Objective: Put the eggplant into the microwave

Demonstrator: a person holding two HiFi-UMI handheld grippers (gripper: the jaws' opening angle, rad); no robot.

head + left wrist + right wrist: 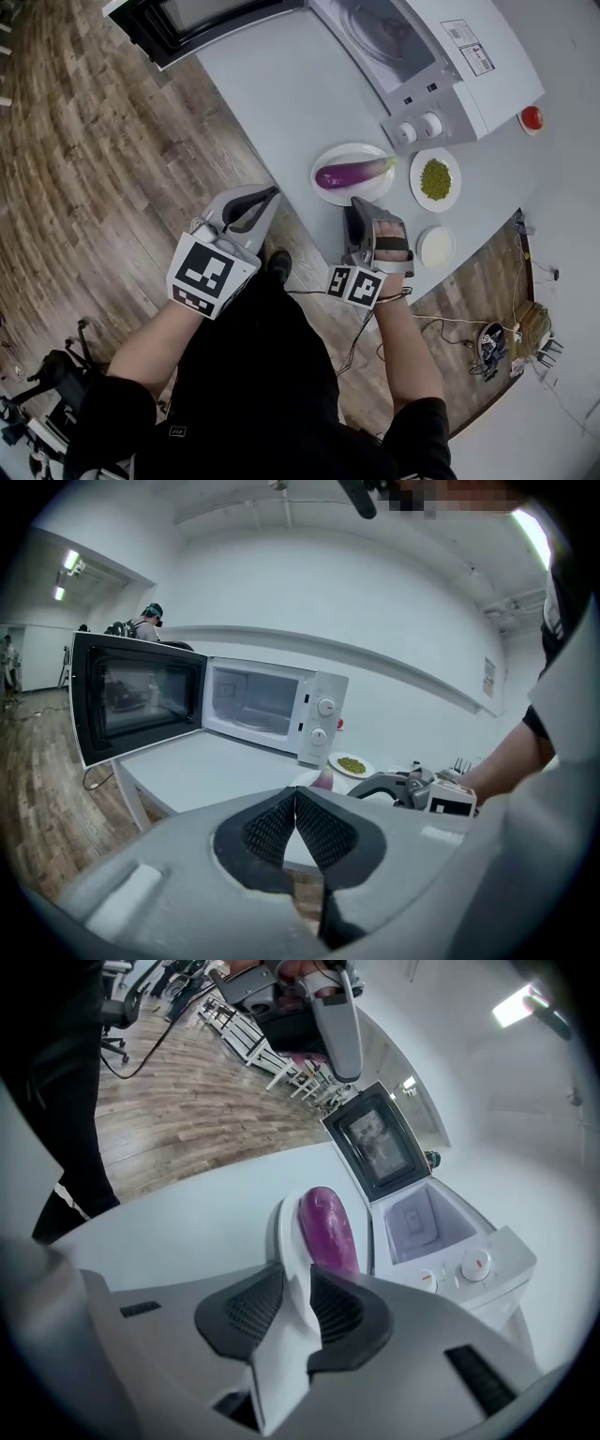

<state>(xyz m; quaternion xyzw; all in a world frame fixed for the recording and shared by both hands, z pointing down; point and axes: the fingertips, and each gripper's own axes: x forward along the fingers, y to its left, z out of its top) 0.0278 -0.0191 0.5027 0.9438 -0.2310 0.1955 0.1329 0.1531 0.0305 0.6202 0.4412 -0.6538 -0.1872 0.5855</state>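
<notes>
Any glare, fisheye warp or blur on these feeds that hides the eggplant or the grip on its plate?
Head view: evenly lit and sharp, eggplant plain on the plate. Right gripper view: heavy fisheye, dark corners, ceiling light flares top right, yet the right gripper shut on the plate rim reads clearly. Left gripper view: same warp, left gripper shut and empty.

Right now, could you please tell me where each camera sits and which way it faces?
Head view: on the person's head, looking steeply down at the table; both forearms, the left gripper and right gripper show.
Left gripper view: on the left gripper, looking along its closed, empty jaws toward the open microwave; the right gripper and forearm show.
Right gripper view: on the right gripper, looking along jaws clamped on the plate holding the eggplant; the left gripper shows above.
All three share the microwave.
</notes>
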